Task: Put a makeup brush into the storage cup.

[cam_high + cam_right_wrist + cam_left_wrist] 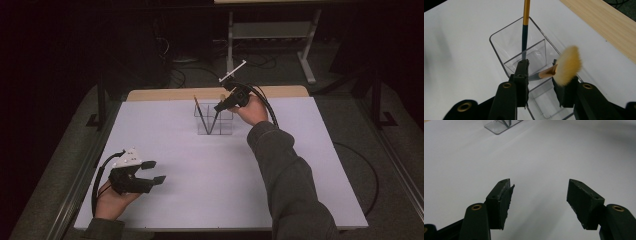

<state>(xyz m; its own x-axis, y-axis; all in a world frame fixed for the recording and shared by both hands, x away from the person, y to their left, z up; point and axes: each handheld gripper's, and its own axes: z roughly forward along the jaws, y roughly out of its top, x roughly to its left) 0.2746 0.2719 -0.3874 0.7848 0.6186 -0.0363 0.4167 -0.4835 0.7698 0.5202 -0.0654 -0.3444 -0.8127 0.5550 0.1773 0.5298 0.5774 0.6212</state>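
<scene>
Right gripper view shows the right gripper (540,78) directly above the clear organizer (499,51), a transparent box with inner compartments, and a makeup brush (564,66) with a pale fluffy head lies between its jaws. The jaws stand a little apart, and the brush head leans against the jaw at 3 o'clock, while its copper ferrule and handle run down toward 8 o'clock into the compartment below; whether the pads still press the handle cannot be told, it looks rather released. A second brush, the thin dark brush (525,27) with a golden upper part, stands already in the far compartment at 12 o'clock. In the high view the right gripper (220,106) hangs over the organizer (215,122) at the far side of the white table (210,195), and the brush handle points steeply downward from it, so the long axis is close to vertical and the box lies just under the jaws. The left gripper (154,171) rests near the person's side at 7 o'clock, well apart from the organizer, its jaws widely spread with nothing between them. So the right hand is clearly the nearer one, and the coming move would probably be a straight lift away from the box.
</scene>
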